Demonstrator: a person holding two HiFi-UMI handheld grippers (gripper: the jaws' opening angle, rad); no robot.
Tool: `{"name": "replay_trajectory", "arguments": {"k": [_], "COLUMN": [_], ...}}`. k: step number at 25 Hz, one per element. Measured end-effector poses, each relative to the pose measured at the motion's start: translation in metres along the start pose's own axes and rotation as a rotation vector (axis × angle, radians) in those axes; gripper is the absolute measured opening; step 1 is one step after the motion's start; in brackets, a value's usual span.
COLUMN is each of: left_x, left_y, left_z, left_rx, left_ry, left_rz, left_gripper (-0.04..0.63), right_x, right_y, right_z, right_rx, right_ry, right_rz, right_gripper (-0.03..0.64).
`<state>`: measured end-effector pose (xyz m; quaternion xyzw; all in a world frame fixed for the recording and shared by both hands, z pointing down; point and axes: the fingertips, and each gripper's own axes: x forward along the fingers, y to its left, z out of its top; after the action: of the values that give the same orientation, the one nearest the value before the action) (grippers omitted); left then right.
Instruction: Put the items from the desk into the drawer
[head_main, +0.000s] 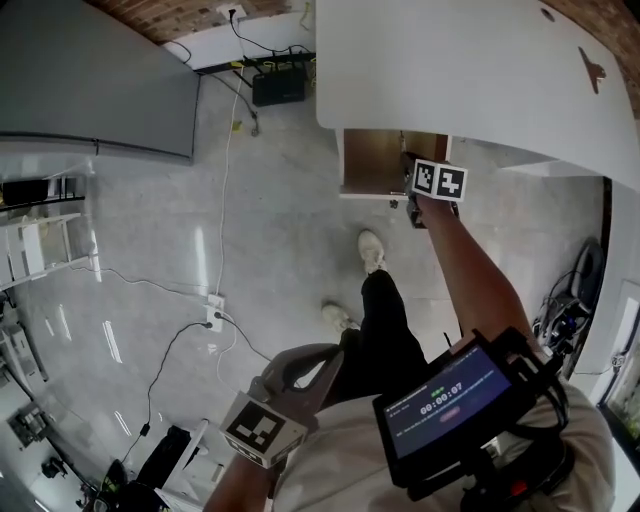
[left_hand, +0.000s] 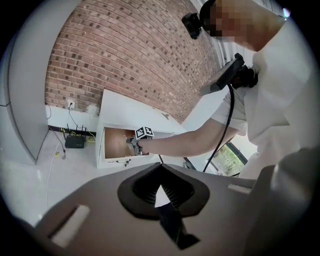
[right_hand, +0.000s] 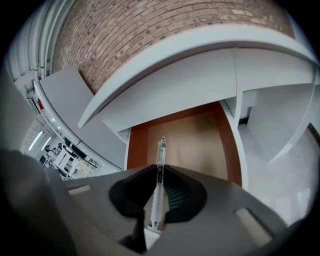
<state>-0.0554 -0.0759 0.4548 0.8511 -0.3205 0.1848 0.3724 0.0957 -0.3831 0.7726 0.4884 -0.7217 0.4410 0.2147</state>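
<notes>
Pen (right_hand: 160, 150), clear-barrelled, is pinched lengthwise between the closed jaws of the right gripper (right_hand: 159, 167), its tip pointing out past them over the open drawer (right_hand: 200, 137). Only the right gripper view shows this grip. Beyond the pen lies the drawer's bare brown floor with white side walls, tucked under the white desk (head_main: 480, 70).

From the head view the pen cannot be made out. That view shows the chest-mounted screen (head_main: 450, 395) closest to the camera, then the left gripper held back low beside the person's body at the lower left, its marker cube (head_main: 262, 428) facing up. The right forearm (head_main: 475, 270) stretches straight out and down to the drawer's front edge, where the right gripper's marker cube (head_main: 438, 180) sits at the drawer mouth. Two pale shoes (head_main: 372, 250) stand on the grey floor short of the desk.

The left gripper (left_hand: 160, 170) has its jaws pressed together at the tips with nothing between them. Its view alone takes in the reach from the side: the bare arm extended from the white-shirted torso to the drawer opening beneath the desk's edge. Farther off, a black router (left_hand: 75, 142) sits on the floor against the brick wall (left_hand: 135, 55).
</notes>
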Motion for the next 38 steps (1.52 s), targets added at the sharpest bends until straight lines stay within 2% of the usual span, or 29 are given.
{"name": "replay_trajectory", "arguments": {"k": [9, 31, 38], "left_x": [0.036, 0.075, 0.076], "left_y": [0.024, 0.057, 0.061], "left_z": [-0.001, -0.003, -0.004], "left_rx": [-0.025, -0.094, -0.091], "left_ry": [0.027, 0.040, 0.040], "left_rz": [-0.005, 0.004, 0.005], "left_gripper": [0.006, 0.006, 0.006], "right_x": [0.061, 0.135, 0.147], "right_y": [-0.026, -0.057, -0.060], "right_z": [0.000, -0.024, -0.037], "right_rx": [0.068, -0.041, -0.007], "right_ry": [-0.006, 0.176, 0.237], "right_rz": [0.040, 0.004, 0.024], "right_gripper": [0.043, 0.044, 0.047]}}
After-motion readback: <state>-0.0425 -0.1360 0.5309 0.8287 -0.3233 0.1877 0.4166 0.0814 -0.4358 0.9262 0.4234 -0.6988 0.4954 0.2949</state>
